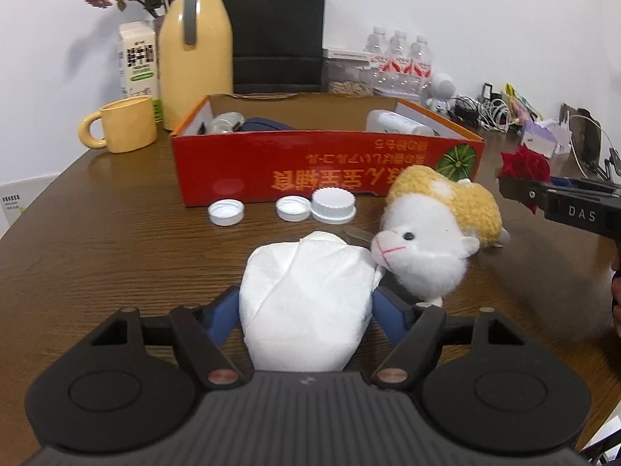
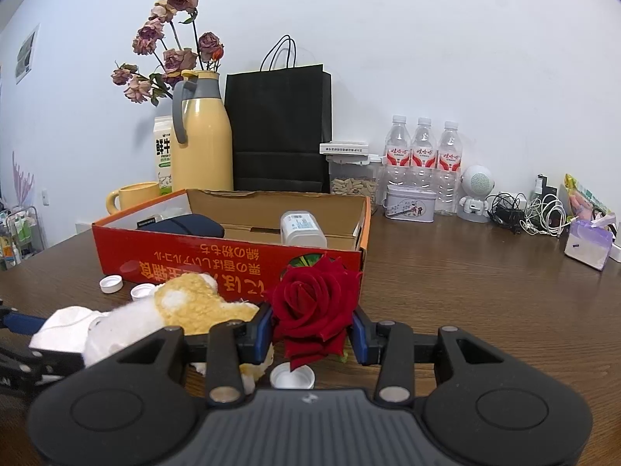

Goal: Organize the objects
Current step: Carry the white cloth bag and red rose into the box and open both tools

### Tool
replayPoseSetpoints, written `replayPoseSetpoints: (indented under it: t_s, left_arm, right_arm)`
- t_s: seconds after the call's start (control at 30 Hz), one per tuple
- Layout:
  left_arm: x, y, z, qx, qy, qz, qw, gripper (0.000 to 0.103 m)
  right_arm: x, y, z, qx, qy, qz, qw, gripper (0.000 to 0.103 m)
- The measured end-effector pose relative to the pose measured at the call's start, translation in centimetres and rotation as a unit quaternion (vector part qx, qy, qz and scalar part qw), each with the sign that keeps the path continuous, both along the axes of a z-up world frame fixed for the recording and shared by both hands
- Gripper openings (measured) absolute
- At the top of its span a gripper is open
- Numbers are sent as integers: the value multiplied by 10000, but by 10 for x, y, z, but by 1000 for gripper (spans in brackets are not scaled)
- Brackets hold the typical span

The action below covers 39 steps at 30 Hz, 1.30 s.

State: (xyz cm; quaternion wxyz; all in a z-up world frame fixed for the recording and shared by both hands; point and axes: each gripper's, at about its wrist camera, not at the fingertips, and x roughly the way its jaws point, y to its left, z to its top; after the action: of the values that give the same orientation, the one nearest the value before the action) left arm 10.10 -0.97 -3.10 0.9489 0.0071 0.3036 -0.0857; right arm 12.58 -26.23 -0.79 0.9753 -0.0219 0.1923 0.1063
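My left gripper (image 1: 305,303) is shut on a white wad of tissue (image 1: 306,303), held just above the brown table (image 1: 116,240). A plush sheep (image 1: 434,240) with a yellow knitted back lies right of the tissue and touches it. My right gripper (image 2: 310,326) is shut on a red rose (image 2: 316,306), and the rose also shows at the right edge of the left wrist view (image 1: 524,167). A red open cardboard box (image 1: 326,163) stands behind, holding a white bottle (image 2: 302,229) and a dark blue pouch (image 2: 190,225). Three white caps (image 1: 226,212) lie before the box.
A yellow mug (image 1: 124,124), yellow thermos (image 1: 196,46), milk carton (image 1: 137,62), black paper bag (image 1: 277,35) and dried flowers (image 2: 170,46) stand behind the box. Water bottles (image 2: 423,159), a tin (image 2: 409,204), a small robot toy (image 2: 475,194), cables (image 2: 531,213) and a tissue pack (image 2: 588,242) line the back right. A white cap (image 2: 292,376) lies under the rose.
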Motion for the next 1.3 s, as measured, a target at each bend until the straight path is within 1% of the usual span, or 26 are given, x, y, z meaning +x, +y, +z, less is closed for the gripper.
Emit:
replayPoseSetpoints:
  t_s: [0.23, 0.43, 0.6, 0.8, 0.97, 1.03, 1.2, 1.3]
  left_arm:
    - [-6, 15, 8, -126, -162, 165, 9997, 75]
    - [-2, 29, 28, -107, -528, 380, 9978, 75]
    - [13, 30, 51, -98, -856, 441, 9953, 75]
    - [43, 18, 75, -181, -1163, 420, 9922, 75]
    - [76, 11, 87, -356, -1120, 395, 9923, 75]
    - [87, 9, 88, -358, -1131, 396, 9922, 75]
    - [117, 6, 88, -356, -1125, 451, 9920, 75]
    - [136, 7, 84, -399, -1033, 532, 9924, 75]
  right_arm:
    - [-2, 0, 1, -7, -1, -29, 10000, 39]
    - [-1, 4, 2, -76, -1, 63, 10000, 39]
    - [6, 14, 20, 33, -175, 256, 9995, 39]
    - [27, 42, 44, -30, -430, 530, 9977, 39]
    - [52, 65, 55, 30, -403, 623, 9972, 39]
    - [63, 74, 56, 25, -367, 643, 9973, 39]
    - [93, 90, 55, 80, -230, 633, 9977, 39]
    - [111, 95, 50, 84, -120, 599, 9981, 39]
